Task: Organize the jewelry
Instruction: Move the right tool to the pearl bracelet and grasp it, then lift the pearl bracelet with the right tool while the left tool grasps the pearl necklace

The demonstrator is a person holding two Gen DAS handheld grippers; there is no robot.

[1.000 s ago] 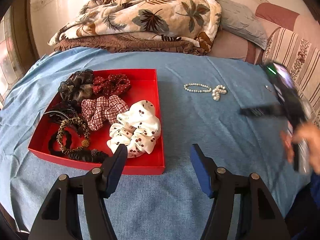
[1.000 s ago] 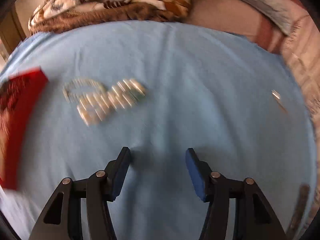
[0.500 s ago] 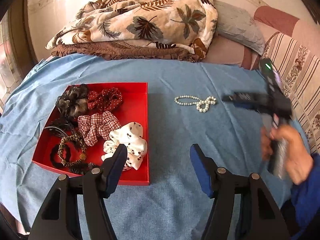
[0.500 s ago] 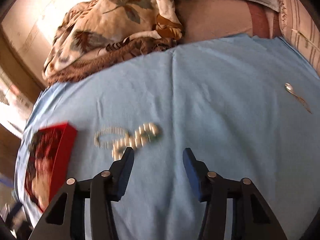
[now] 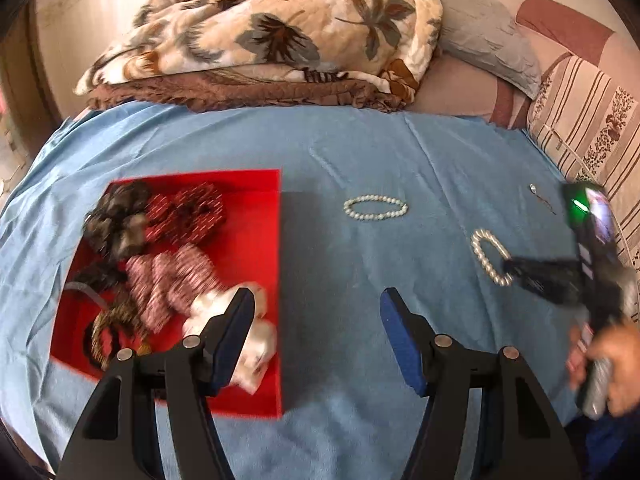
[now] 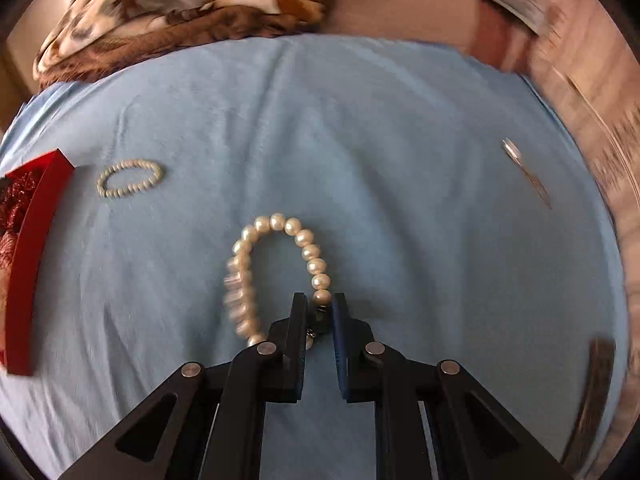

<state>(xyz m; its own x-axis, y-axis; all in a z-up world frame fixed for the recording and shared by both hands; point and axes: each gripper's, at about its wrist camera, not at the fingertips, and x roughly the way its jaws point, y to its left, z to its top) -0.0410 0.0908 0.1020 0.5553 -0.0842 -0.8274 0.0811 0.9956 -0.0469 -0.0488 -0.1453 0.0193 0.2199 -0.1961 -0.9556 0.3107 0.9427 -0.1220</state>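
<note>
My right gripper (image 6: 319, 306) is shut on a large-pearl bracelet (image 6: 276, 268), holding it by the clasp end just above the blue cloth; it also shows in the left wrist view (image 5: 490, 256), with the right gripper (image 5: 516, 268) beside it. A small-pearl bracelet (image 5: 375, 208) lies flat on the cloth, also in the right wrist view (image 6: 130, 179). A red tray (image 5: 256, 248) with several scrunchies sits at the left. My left gripper (image 5: 316, 308) is open and empty above the tray's right edge.
A thin silver hairpin (image 5: 541, 199) lies on the blue cloth (image 5: 360, 148) at the far right, also in the right wrist view (image 6: 526, 172). A folded leaf-print blanket (image 5: 272, 36) and pillows (image 5: 492, 52) lie at the back. Striped cushions (image 5: 592, 128) border the right side.
My right gripper has closed on the large-pearl bracelet and pulled it right, away from the small-pearl bracelet. My left gripper has drawn slightly back and stays open.
</note>
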